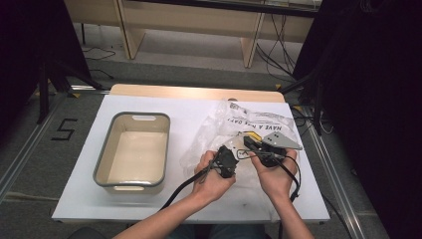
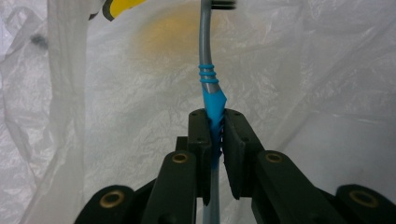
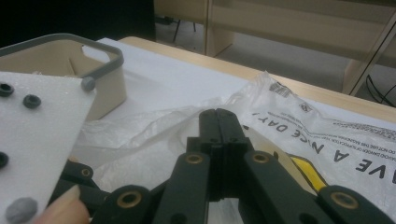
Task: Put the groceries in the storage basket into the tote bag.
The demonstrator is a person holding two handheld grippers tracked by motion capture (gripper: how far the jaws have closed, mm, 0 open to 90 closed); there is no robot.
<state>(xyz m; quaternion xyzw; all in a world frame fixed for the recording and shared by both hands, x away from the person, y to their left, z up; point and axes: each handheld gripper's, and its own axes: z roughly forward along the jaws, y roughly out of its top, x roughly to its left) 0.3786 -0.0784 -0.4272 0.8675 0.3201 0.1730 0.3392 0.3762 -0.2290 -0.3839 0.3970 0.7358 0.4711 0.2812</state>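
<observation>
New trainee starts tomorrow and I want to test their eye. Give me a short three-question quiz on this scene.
1. True or false: the left gripper is clamped on a grey stalk wrapped in blue tape.
2. Which thing lies under both grippers? A) clear plastic bag B) towel C) cardboard box
3. Fill in: left of the bag on the white table stands an empty beige ____ with a grey rim.

Key: 1 true; 2 A; 3 bin. Extra: the right gripper has its jaws shut, though what they pinch cannot be told.
</observation>
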